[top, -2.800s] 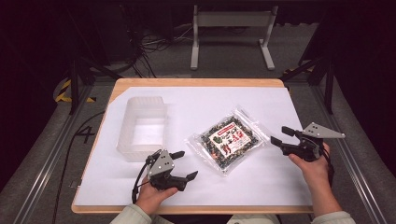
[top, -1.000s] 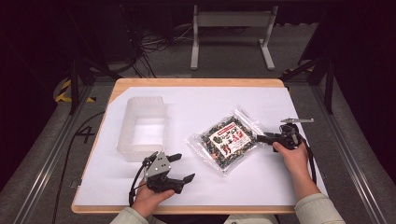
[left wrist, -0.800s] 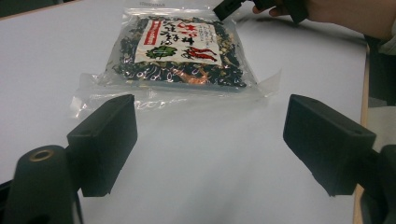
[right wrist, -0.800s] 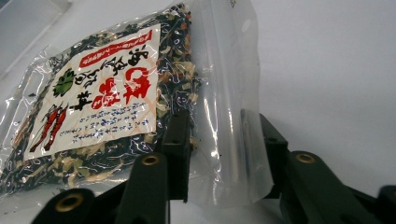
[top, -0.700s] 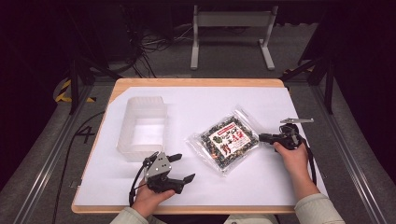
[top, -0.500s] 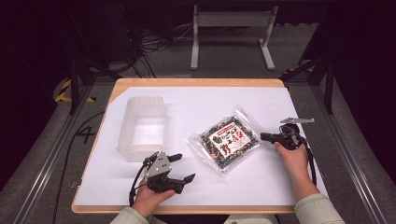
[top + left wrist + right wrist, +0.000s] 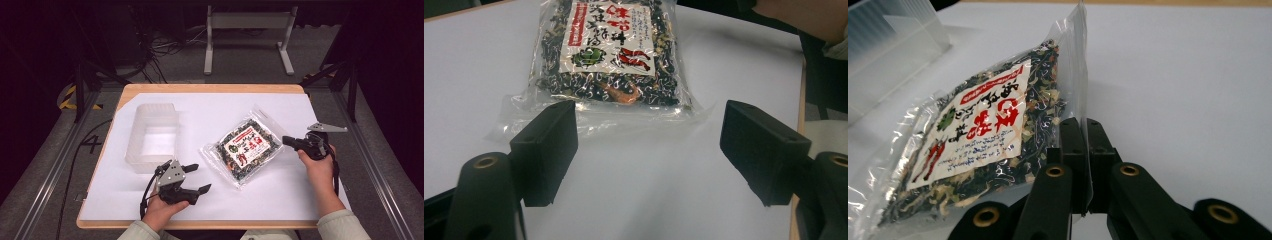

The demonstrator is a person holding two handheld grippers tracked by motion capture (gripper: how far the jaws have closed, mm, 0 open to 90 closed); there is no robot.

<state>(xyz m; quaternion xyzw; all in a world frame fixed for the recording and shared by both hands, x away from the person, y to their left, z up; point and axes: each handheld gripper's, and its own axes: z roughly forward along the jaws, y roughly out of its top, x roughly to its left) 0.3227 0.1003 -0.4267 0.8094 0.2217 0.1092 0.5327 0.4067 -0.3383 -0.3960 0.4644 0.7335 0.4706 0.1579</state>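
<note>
A clear bag of dark dried food with a white and red label lies mid-table on the white sheet. My right gripper is shut on the bag's right edge, and that side is lifted a little off the sheet. In the right gripper view the jaws pinch the clear seal of the bag. My left gripper rests near the front edge, left of the bag, open. Its jaws have just been closing a little, with nothing between them. The left gripper view has the bag beyond the left gripper.
A clear plastic bin stands at the left of the white sheet, just behind my left hand; it is also the bin beyond the bag. The wooden table edge frames the sheet. Dark floor and cables lie beyond.
My right gripper has shut on the bag's right edge and risen slightly, tilting that side of the bag up. The left hand has stayed where it was.
</note>
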